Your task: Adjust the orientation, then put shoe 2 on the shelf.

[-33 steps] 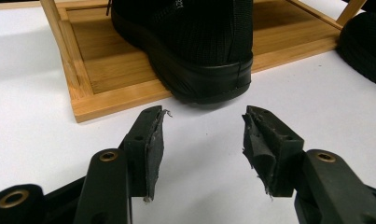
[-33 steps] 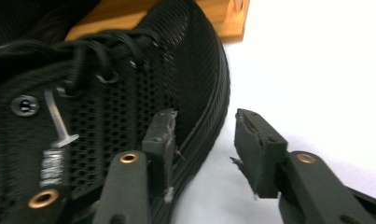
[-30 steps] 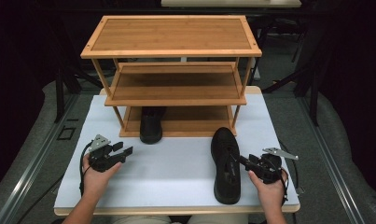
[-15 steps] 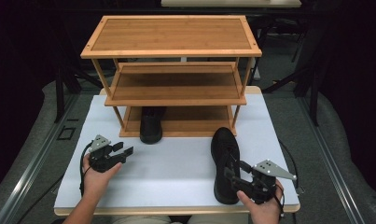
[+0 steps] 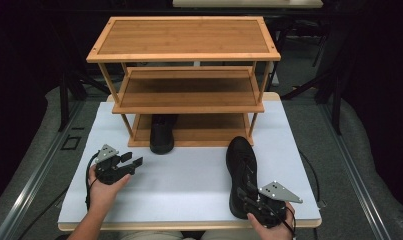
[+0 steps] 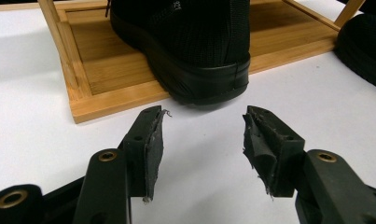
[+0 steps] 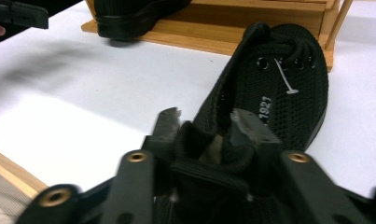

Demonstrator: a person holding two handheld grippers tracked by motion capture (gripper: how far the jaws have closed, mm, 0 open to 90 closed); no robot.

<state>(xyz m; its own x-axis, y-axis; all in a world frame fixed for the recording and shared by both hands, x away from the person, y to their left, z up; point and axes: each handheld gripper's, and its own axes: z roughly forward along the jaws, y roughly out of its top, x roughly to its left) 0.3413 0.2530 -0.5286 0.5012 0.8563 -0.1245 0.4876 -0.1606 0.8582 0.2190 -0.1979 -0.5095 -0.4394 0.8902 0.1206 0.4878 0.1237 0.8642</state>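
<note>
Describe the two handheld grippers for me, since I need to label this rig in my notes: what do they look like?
Both are black two-jaw tools. The left gripper and right gripper each carry a grey three-cornered plate on top and trail a black cable. In the left gripper view, the jaws show brass-coloured rivets and worn, frayed dark pads. The person's forearms show no sleeves.

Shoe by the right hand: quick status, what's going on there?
Right gripper jaws just closing, pinching the shoe at its heel collar. Left gripper open, idle. Second shoe on the rack bottom shelf. Nothing in the way.
</note>
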